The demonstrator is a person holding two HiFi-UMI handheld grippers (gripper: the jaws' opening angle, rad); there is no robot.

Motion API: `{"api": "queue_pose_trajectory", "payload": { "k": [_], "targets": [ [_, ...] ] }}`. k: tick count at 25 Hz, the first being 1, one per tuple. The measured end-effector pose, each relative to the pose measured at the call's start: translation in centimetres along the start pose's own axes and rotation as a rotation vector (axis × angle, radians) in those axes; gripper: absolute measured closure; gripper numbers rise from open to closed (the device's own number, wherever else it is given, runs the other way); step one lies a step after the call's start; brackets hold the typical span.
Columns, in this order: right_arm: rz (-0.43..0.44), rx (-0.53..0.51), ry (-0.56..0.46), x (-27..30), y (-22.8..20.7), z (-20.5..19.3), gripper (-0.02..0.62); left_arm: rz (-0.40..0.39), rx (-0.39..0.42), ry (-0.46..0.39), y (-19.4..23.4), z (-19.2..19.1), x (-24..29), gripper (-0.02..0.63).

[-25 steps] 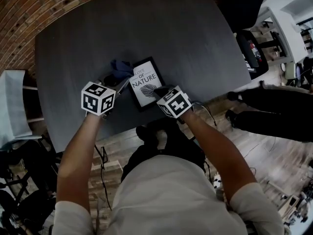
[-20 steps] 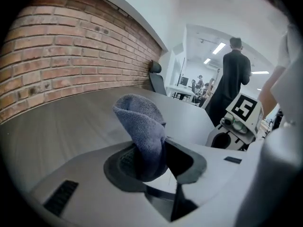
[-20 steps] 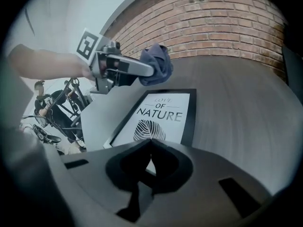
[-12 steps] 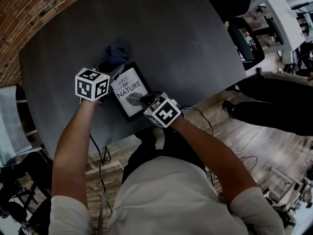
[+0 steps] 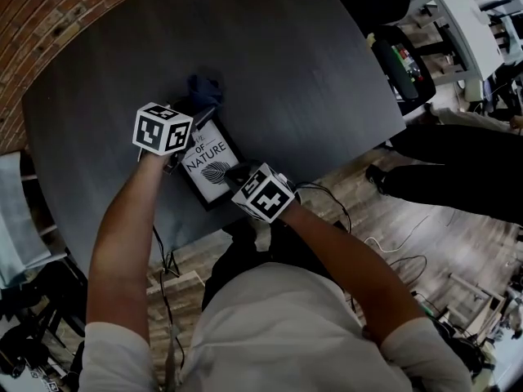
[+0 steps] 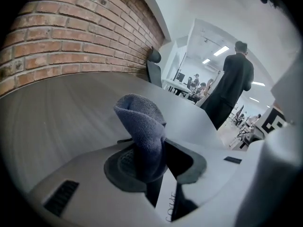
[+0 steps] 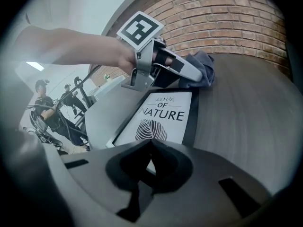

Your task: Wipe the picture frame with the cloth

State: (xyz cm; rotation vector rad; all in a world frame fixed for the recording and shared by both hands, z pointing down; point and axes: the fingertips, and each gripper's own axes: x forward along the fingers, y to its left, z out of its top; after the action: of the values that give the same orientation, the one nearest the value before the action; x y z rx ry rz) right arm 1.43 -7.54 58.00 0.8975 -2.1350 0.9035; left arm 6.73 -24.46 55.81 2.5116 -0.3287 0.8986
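A black picture frame (image 5: pixel 206 163) with a white "Love of Nature" print lies flat on the dark table (image 5: pixel 310 72); the right gripper view shows the frame (image 7: pixel 163 117) too. My left gripper (image 5: pixel 188 109) is shut on a blue-grey cloth (image 5: pixel 204 90) and hangs over the frame's far left corner. In the left gripper view the cloth (image 6: pixel 141 136) stands bunched up between the jaws of the left gripper (image 6: pixel 151 174). My right gripper (image 5: pixel 237 172) is shut, its tips at the frame's near edge, where the right gripper (image 7: pixel 149 145) holds nothing visible.
A brick wall (image 5: pixel 57 15) runs behind the table. A black chair (image 5: pixel 404 55) and a person in dark clothes (image 5: pixel 458 178) are at the right, past the table's edge. Cables (image 5: pixel 384 251) lie on the wooden floor.
My left gripper, still shut on the cloth, has moved in from the frame's left side to over its far left corner. The right gripper has stayed at the frame's near edge.
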Motion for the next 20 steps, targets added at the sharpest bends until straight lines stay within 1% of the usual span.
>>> {"api": "queue_pose_trajectory", "payload": {
  "k": [5, 10, 20],
  "targets": [
    [-0.007, -0.008, -0.003, 0.2, -0.1, 0.1, 0.581, -0.056, -0.023, 0.048, -0.1, -0.6, -0.1, 0.486],
    [-0.015, -0.020, -0.007, 0.1, 0.0, 0.1, 0.581, -0.088, -0.019, 0.074, -0.4, -1.7, -0.8, 0.488],
    [-0.028, -0.002, -0.015, 0.0, -0.4, 0.2, 0.581, -0.073, -0.055, 0.075, 0.4, -3.6, -3.3, 0.487]
  ]
}}
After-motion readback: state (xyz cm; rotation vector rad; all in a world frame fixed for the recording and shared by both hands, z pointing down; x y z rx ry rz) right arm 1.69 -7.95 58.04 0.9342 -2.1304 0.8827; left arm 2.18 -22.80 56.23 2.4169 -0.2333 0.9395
